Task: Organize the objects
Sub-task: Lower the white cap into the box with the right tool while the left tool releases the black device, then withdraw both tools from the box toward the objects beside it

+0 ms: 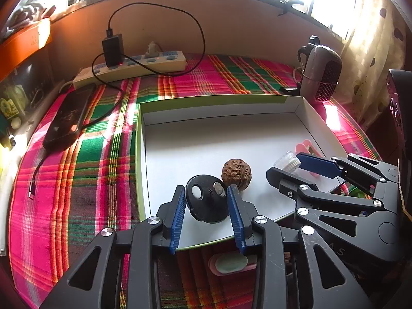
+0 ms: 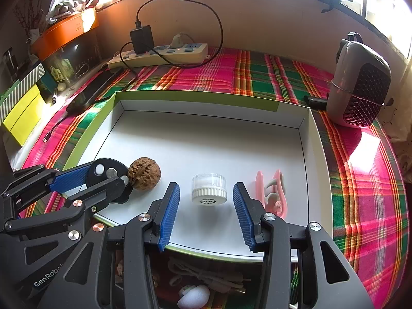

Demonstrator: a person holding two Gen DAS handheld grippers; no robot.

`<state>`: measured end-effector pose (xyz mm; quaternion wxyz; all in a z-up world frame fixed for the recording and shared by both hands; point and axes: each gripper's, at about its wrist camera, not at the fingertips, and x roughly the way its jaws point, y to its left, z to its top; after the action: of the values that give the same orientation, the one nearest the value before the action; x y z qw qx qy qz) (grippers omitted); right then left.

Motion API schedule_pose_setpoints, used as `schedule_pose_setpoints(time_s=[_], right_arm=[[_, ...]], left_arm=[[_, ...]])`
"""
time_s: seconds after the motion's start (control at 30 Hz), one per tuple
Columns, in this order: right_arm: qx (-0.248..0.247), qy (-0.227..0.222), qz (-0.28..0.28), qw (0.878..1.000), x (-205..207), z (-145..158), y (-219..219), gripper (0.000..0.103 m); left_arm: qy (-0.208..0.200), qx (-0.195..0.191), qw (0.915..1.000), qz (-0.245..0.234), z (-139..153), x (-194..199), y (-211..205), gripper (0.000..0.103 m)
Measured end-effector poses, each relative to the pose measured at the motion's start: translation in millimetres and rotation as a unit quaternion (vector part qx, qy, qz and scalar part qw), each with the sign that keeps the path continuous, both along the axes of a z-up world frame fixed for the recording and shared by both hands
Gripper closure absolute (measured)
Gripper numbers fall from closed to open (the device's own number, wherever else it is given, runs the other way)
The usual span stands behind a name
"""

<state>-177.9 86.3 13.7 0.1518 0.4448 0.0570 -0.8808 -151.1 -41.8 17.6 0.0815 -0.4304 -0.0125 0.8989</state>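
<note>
A shallow white box with a green rim [image 1: 140, 154] [image 2: 195, 95] lies on the plaid cloth. Inside it are a brown walnut [image 1: 236, 173] [image 2: 144, 173], a black disc with two round buttons [image 1: 207, 198] [image 2: 108, 172], a small clear jar with a white ribbed cap [image 2: 209, 189] [image 1: 287, 161] and a pink clip [image 2: 273, 193] [image 1: 307, 146]. My left gripper [image 1: 206, 190] [image 2: 108, 173] is open around the disc, which rests on the box floor. My right gripper [image 2: 206, 188] [image 1: 284, 164] is open around the jar, with gaps on both sides.
A power strip with a black charger [image 1: 134, 63] and a dark phone on a cable [image 1: 68, 118] sit at the back left. A grey and pink device [image 2: 360, 87] stands at the back right. Small items lie in front of the box, among them a white oval thing [image 2: 193, 298].
</note>
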Motion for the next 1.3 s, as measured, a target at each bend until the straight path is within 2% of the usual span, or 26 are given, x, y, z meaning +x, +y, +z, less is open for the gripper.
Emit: schedule_pose_setpoints(time_s=[0.47, 1.07, 1.2, 1.3], right_arm=[[-0.009, 0.022, -0.016, 1.000, 16.5, 14.6, 4.9, 0.058], [-0.028, 0.049, -0.040, 0.998, 65.9, 31.8, 24.1, 0.058], [-0.028, 0.061, -0.040, 0.997, 78.1, 37.2, 28.2, 0.058], [-0.027, 0.065, -0.043, 0.997, 87.3, 38.2, 32.2, 0.058]], left_arm=[[0.021, 0.000, 0.9998, 0.004, 14.3, 20.1, -1.7, 0.071], [0.058, -0.005, 0.9982, 0.014, 32.5, 68.8, -0.3, 0.071], [0.074, -0.031, 0.9967, 0.015, 33.9, 80.3, 5.3, 0.070], [0.070, -0.021, 0.9973, 0.011, 32.6, 86.1, 6.0, 0.070]])
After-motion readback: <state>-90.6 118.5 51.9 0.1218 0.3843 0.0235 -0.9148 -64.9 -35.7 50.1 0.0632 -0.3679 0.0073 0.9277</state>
